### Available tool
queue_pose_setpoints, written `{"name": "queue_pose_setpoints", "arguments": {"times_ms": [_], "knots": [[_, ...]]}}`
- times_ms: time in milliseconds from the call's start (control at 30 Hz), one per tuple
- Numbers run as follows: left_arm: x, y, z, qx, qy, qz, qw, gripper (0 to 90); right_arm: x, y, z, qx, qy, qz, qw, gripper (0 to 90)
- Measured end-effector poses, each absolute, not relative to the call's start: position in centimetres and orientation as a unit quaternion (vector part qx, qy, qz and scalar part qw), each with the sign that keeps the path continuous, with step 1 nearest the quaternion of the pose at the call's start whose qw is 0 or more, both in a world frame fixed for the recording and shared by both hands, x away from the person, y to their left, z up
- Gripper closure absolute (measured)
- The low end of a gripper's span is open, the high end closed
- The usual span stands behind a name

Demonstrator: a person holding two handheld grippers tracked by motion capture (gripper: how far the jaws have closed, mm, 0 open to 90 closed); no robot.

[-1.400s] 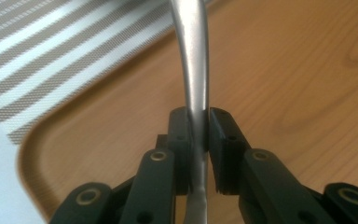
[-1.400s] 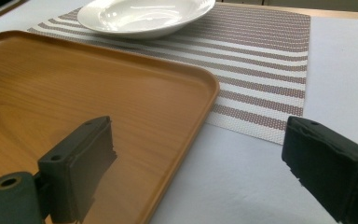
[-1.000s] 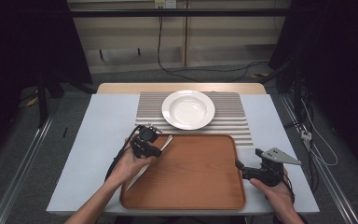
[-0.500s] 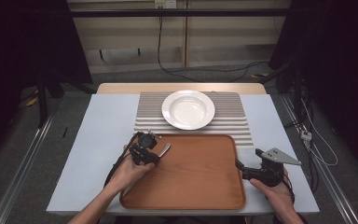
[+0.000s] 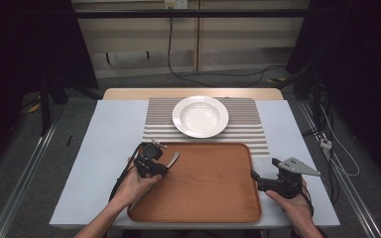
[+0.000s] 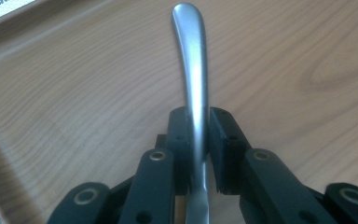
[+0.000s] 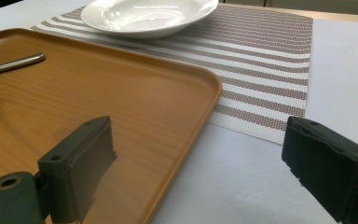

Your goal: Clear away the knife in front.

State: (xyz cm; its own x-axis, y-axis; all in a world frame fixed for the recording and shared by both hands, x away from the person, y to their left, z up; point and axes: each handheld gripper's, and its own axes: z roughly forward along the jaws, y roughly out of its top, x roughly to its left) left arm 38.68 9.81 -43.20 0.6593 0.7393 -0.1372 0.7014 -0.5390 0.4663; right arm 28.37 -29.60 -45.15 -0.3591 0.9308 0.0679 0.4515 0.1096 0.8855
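Worktop [image 5: 109, 148] is lying under everything, its near edge running out of the high view. Wooden tray [image 5: 213, 183] is sitting on it at the front, a striped placemat [image 5: 250, 124] is lying just behind the tray, and a white plate [image 5: 200, 116] is resting on the mat.

The right claw [image 5: 254, 175] is hovering at the tray's right rim with its pads spread wide on either side of that rim, nothing pressed between them. The left claw [image 6: 198, 133] is pinching a metal utensil handle [image 6: 193, 74] over the tray's far left corner. The handle is looking smooth, brushed and silvery, widening to a rounded tip that is pointing away over the wood. Its other end is disappearing between the black jaws, so whether it is a spoon, fork or knife cannot be told.
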Motion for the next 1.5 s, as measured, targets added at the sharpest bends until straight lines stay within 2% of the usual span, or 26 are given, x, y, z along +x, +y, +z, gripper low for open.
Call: {"name": "queue_pose_setpoints", "arguments": {"times_ms": [67, 133, 200, 367, 467, 633, 833, 867, 933, 1167, 1267, 1367, 1433, 1500], "knots": [[38.8, 9.9, -43.2, 0.876, 0.41, 0.032, 0.251, 78.0, 28.4, -29.6, -45.1, 0.497, 0.695, 0.444, 0.27, 8.7], [38.8, 9.9, -43.1, 0.882, 0.4, 0.038, 0.247, 70.6, 28.4, -29.6, -45.2, 0.497, 0.695, 0.444, 0.27, 8.7], [38.7, 9.9, -43.1, 0.891, 0.377, 0.038, 0.248, 67.6, 28.4, -29.6, -45.2, 0.496, 0.695, 0.444, 0.269, 8.8], [38.7, 10.0, -42.9, 0.896, 0.354, 0.06, 0.263, 47.8, 28.4, -29.6, -45.2, 0.495, 0.696, 0.445, 0.268, 8.8], [38.7, 10.2, -42.6, 0.892, 0.345, 0.079, 0.28, 30.4, 28.4, -29.6, -45.2, 0.496, 0.695, 0.446, 0.268, 8.8], [39.0, 10.2, -42.7, 0.894, 0.335, 0.078, 0.285, 14.1, 28.4, -29.7, -45.1, 0.497, 0.694, 0.447, 0.267, 8.8], [38.6, 10.5, -41.6, 0.884, 0.314, 0.081, 0.336, 12.6, 28.4, -29.8, -45.2, 0.499, 0.693, 0.448, 0.265, 8.8], [38.5, 10.5, -41.4, 0.882, 0.316, 0.086, 0.338, 13.5, 28.5, -29.8, -45.2, 0.499, 0.693, 0.448, 0.265, 8.8], [38.4, 10.6, -41.3, 0.878, 0.314, 0.093, 0.348, 21.8, 28.5, -29.7, -45.2, 0.499, 0.693, 0.448, 0.265, 8.8], [38.0, 10.2, -41.2, 0.875, 0.296, 0.09, 0.373, 40.9, 28.5, -29.8, -45.2, 0.5, 0.693, 0.447, 0.265, 8.9], [38.1, 9.9, -41.5, 0.87, 0.303, 0.075, 0.382, 55.2, 28.5, -29.7, -45.2, 0.498, 0.694, 0.446, 0.267, 8.9], [37.9, 9.6, -42.0, 0.872, 0.297, 0.061, 0.385, 77.1, 28.5, -29.6, -45.2, 0.498, 0.695, 0.445, 0.267, 9.1], [37.7, 9.2, -42.5, 0.874, 0.294, 0.056, 0.382, 88.1, 28.5, -29.6, -45.1, 0.498, 0.696, 0.444, 0.267, 9.2], [37.8, 8.9, -42.7, 0.875, 0.298, 0.054, 0.379, 90.0, 28.5, -29.6, -45.2, 0.498, 0.695, 0.444, 0.267, 9.2]]}}
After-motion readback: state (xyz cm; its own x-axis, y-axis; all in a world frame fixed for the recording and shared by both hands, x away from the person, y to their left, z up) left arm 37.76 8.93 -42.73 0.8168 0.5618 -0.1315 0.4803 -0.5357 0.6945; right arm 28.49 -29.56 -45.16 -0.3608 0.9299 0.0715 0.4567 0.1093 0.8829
